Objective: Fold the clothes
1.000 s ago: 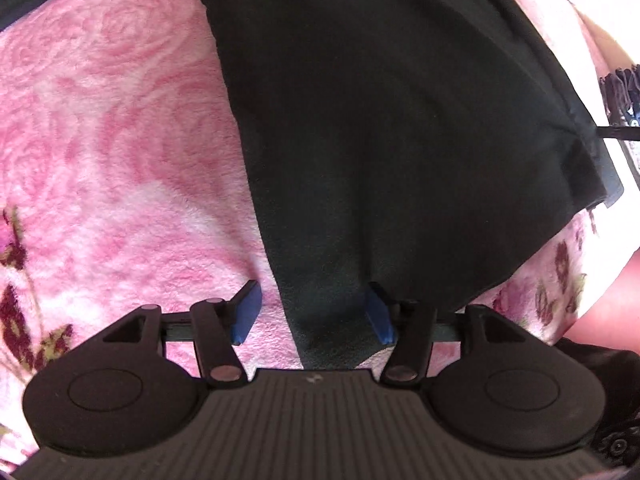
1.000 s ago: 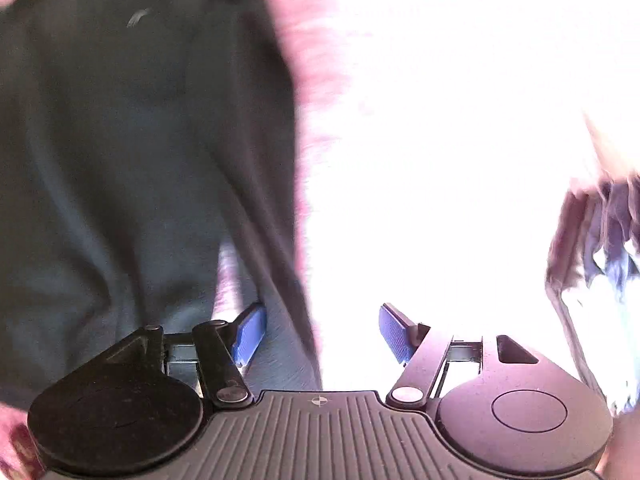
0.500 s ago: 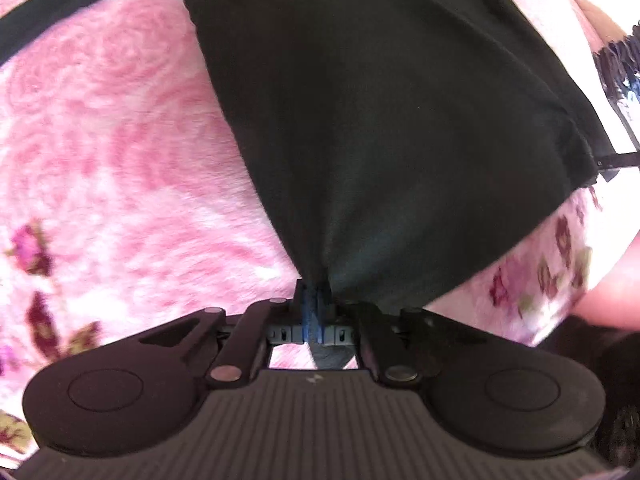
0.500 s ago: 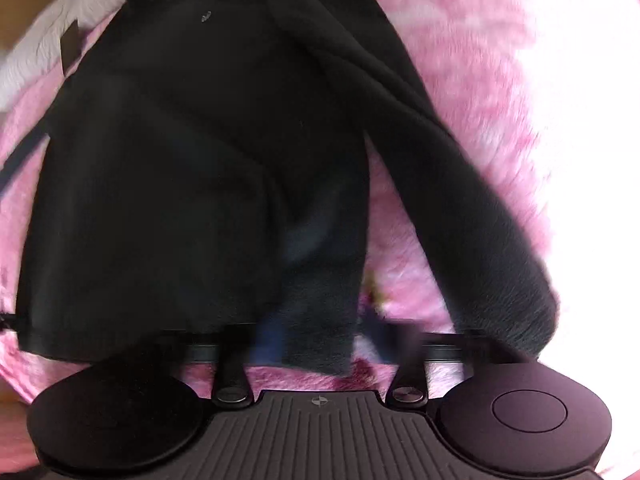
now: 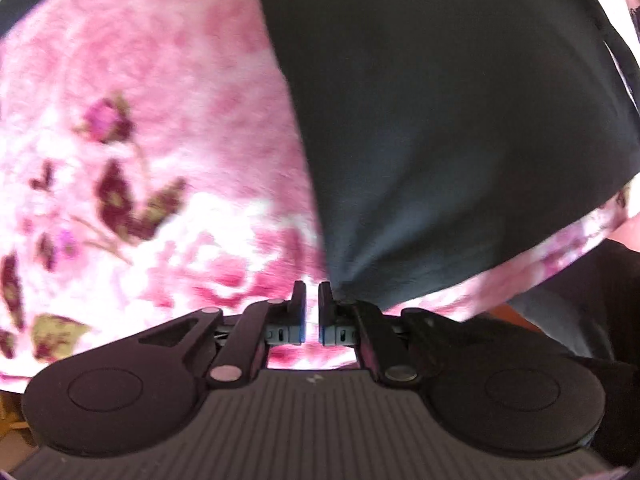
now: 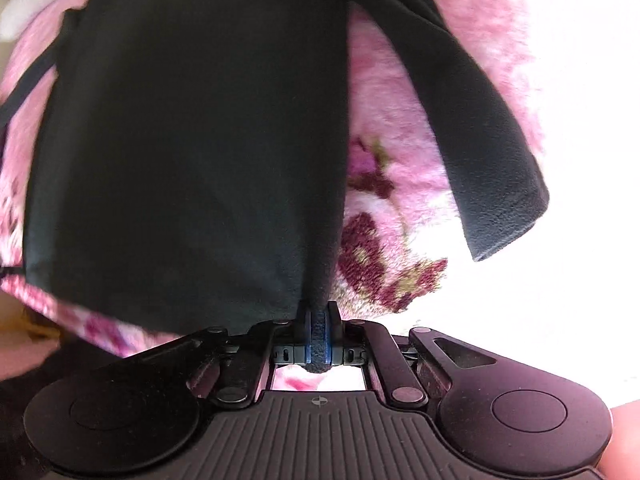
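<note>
A black garment (image 6: 192,152) lies spread on a pink blanket (image 5: 140,92) with dark red flowers.

In the right wrist view, the right gripper (image 6: 319,316) has its fingers (image 6: 303,316) pressed on a hem corner of the garment; a small roll of black cloth sits between the blue pads and sticks out behind them. From this pinch the cloth goes up toward 12 o'clock and fills the left half of the view. One sleeve (image 6: 480,140) runs from 12 o'clock down to about 3 o'clock, with its cuff lying flat on the blanket, and a strip of blanket shows between sleeve and body.

In the left wrist view, the left gripper (image 5: 312,300) has its fingers (image 5: 299,300) nearly together, with a thin bright gap between them. The garment (image 5: 440,120) gathers into folds that point at the right finger, touching its outer side; I cannot tell if any cloth is caught between them. The cloth fills the area from 12 to 3 o'clock, and the blanket lies from 8 to 11 o'clock.
</note>
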Demonstrator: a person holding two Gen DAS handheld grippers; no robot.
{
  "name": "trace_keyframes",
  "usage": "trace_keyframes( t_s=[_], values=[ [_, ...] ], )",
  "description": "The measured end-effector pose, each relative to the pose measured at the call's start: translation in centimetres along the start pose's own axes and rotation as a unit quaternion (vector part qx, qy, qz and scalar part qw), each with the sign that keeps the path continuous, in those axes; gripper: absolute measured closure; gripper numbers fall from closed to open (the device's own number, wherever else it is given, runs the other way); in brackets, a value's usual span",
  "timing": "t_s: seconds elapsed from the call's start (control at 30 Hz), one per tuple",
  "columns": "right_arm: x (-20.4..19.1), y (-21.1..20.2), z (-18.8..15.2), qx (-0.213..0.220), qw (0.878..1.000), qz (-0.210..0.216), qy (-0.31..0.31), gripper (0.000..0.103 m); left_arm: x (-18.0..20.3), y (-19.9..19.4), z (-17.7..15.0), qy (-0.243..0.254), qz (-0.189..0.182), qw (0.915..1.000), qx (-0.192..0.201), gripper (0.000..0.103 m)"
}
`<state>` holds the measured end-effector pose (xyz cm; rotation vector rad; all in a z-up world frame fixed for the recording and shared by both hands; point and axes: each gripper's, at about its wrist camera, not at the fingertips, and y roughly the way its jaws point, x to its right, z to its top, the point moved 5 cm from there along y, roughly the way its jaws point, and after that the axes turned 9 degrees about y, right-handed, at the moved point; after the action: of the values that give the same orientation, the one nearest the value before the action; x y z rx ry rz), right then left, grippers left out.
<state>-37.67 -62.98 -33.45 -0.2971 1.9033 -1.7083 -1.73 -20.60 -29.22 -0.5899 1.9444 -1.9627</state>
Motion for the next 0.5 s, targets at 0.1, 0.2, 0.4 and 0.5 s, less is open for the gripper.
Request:
trace_keyframes(
  t_s=[0.1,0.2,0.4,0.5],
  values=[
    [1.5,-0.8,2.2,0.034,0.999,-0.001,0.014,0.056,-1.6,-2.1,1.5,0.001,0.025,0.9993,0.027,0.097],
    [2.9,-1.6,4.4,0.067,0.997,-0.001,0.027,0.043,-2.3,-3.5,4.9,0.008,0.036,0.9975,0.06,0.095],
    [5.9,-3.2,8.9,0.134,0.989,-0.002,0.054,0.043,0.9,-4.6,16.7,0.077,0.017,0.9909,0.109,0.082],
    [7.4,-4.1,11.1,0.168,0.984,-0.003,0.068,0.043,5.3,-3.6,20.9,0.124,0.007,0.9851,0.119,0.082]
  ],
)
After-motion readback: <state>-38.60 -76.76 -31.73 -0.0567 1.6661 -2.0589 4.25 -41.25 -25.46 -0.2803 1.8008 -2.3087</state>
